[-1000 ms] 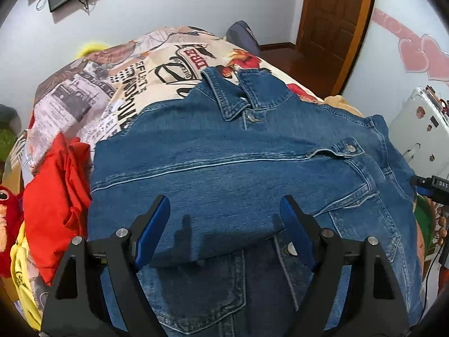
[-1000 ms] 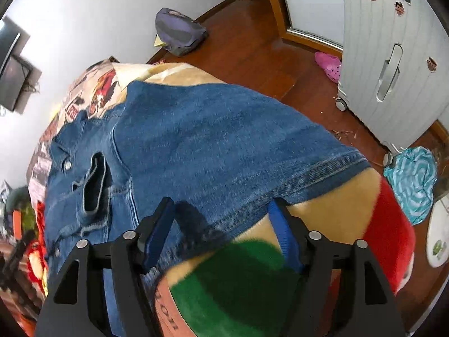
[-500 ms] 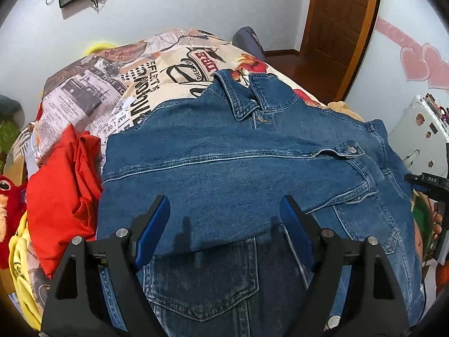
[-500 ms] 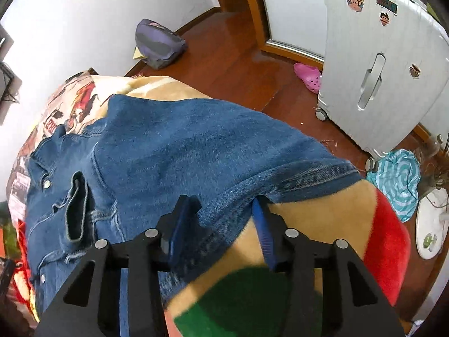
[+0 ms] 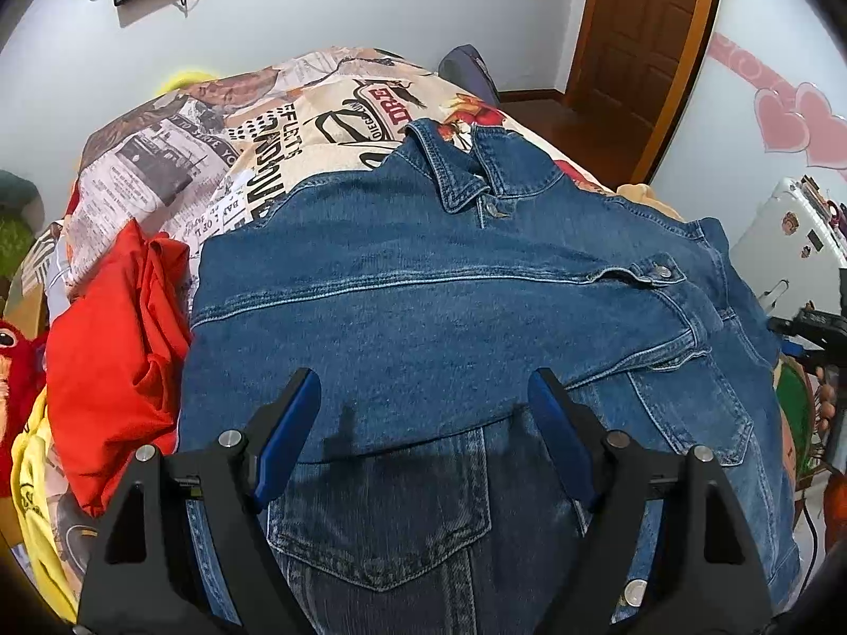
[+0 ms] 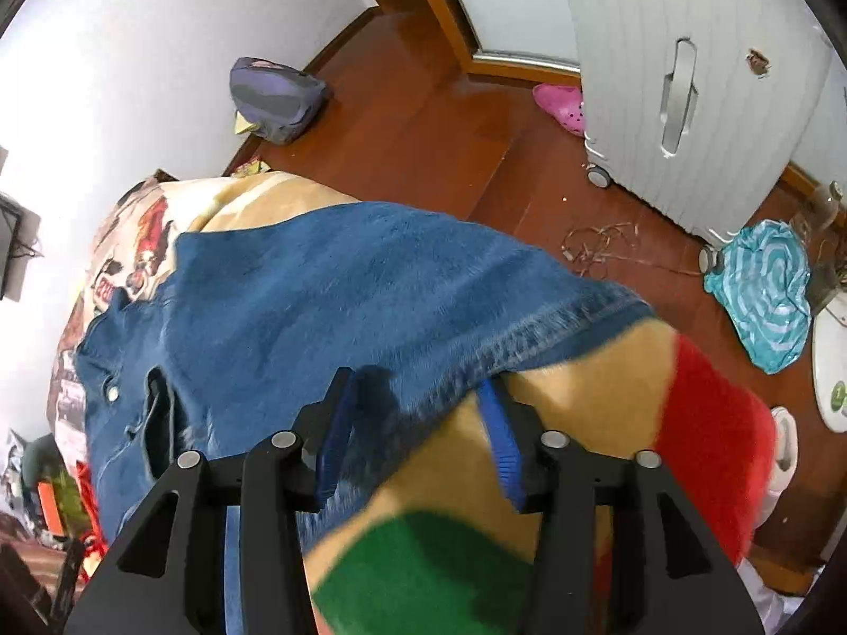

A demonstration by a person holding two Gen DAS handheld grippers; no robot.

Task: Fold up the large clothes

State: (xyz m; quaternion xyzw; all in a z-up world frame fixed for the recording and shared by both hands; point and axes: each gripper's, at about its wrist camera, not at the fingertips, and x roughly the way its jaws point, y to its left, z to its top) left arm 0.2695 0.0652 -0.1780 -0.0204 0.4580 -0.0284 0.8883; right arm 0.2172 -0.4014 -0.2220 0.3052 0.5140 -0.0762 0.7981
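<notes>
Since a second ago the right claw [image 6: 418,423] has gone from wide open over the jacket's edge to nearly closed around it, while the left claw [image 5: 423,434] has pulled back a bit so more of the bedspread shows beyond the collar. Going left to right: a crumpled red garment [image 5: 111,370] and something yellow [image 5: 37,502] sit bunched at the bed's left edge, probably waiting their turn, well clear of the folding area. Next, the denim jacket [image 5: 450,317] lies front-up across the printed bedspread [image 5: 212,159], collar [image 5: 455,174] pointing away, with one sleeve folded across the chest so the cuff button [image 5: 661,271] lands near the right side. That looks like the first fold, done to make a tidy rectangle. The left claw hangs above the lower front with its jaws spread wide, gripping nothing; I'd guess it's just keeping out of the way. Over on the right, the right claw's blue pads [image 6: 339,428] sandwich the stitched denim hem [image 6: 529,338] where it drapes over the bed's corner, with fabric between them, though motion blur makes it hard to say how firm the pinch is. Grabbing that edge makes sense for flipping the right side inward.
</notes>
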